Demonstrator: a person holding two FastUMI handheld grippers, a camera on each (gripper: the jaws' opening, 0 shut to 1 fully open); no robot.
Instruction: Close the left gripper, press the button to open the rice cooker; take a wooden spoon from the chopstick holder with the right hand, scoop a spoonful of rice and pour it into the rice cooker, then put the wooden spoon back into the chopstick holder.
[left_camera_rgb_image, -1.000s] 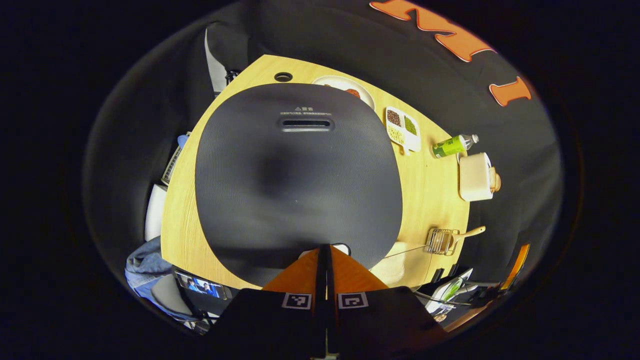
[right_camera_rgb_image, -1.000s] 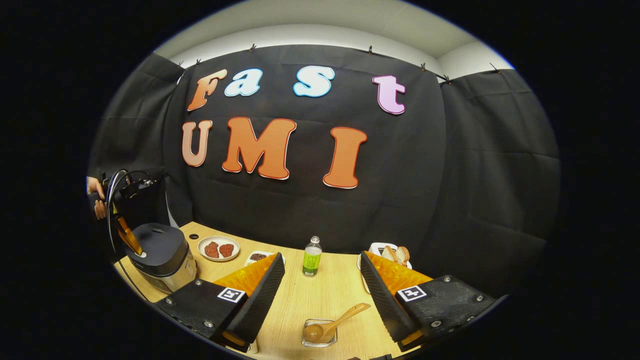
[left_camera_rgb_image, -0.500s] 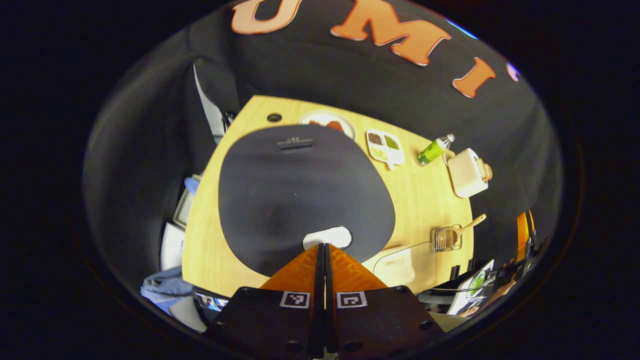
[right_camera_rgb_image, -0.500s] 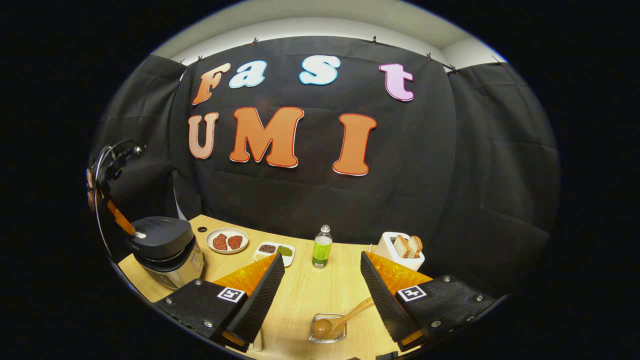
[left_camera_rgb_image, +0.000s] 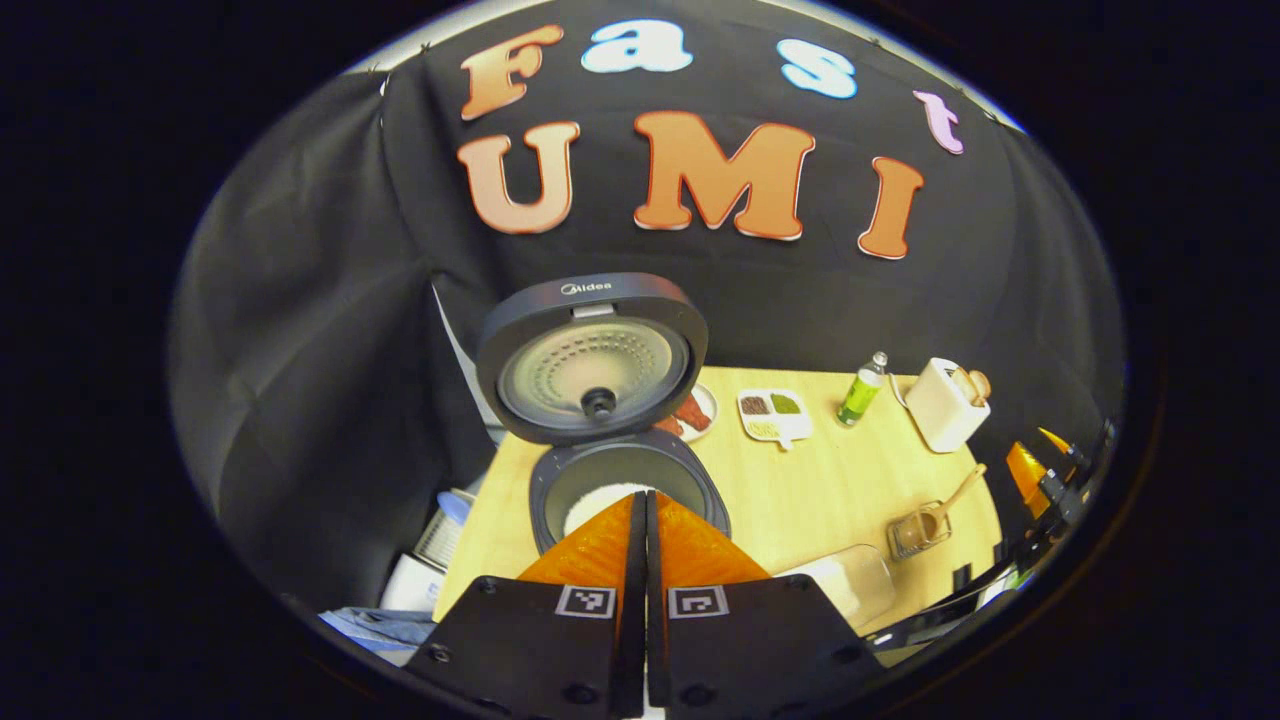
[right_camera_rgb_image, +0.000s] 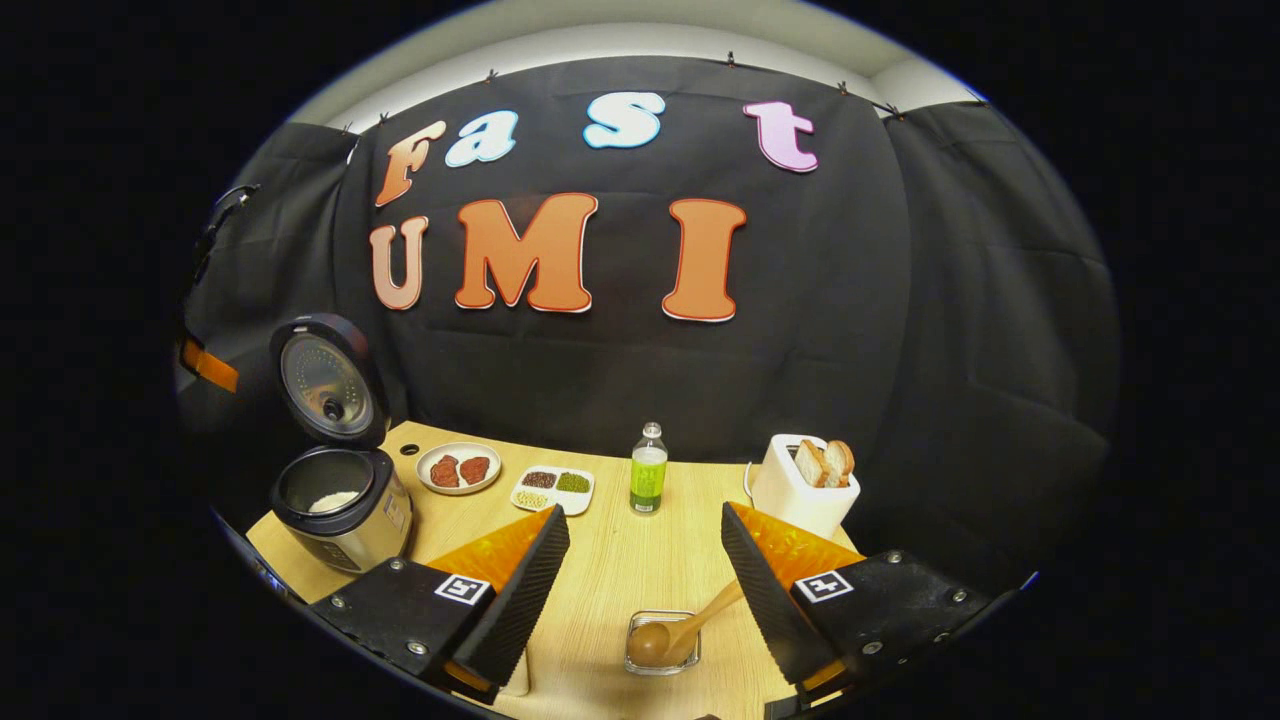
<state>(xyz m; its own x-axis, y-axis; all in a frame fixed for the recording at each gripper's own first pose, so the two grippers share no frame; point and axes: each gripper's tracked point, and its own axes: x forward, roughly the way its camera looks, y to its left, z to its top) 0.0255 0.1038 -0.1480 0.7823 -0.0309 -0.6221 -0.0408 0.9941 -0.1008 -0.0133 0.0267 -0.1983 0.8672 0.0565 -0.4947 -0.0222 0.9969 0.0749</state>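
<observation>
The wooden spoon (right_camera_rgb_image: 678, 628) stands bowl-down in the chopstick holder (right_camera_rgb_image: 662, 644), handle slanting up to the right, just ahead of the right gripper (right_camera_rgb_image: 645, 560), whose fingers are spread wide and empty. At the table's (right_camera_rgb_image: 620, 570) left end the rice cooker (right_camera_rgb_image: 340, 505) has its lid (right_camera_rgb_image: 330, 385) upright. The left gripper (left_camera_rgb_image: 645, 520), fingers pressed together on nothing, looks down on white rice in the pot. One bottle (right_camera_rgb_image: 648, 470), one toaster (right_camera_rgb_image: 805, 485) with two slices.

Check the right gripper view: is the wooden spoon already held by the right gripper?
No. The wooden spoon lies in the chopstick holder on the table, and the right gripper is open above it, not touching it.
</observation>
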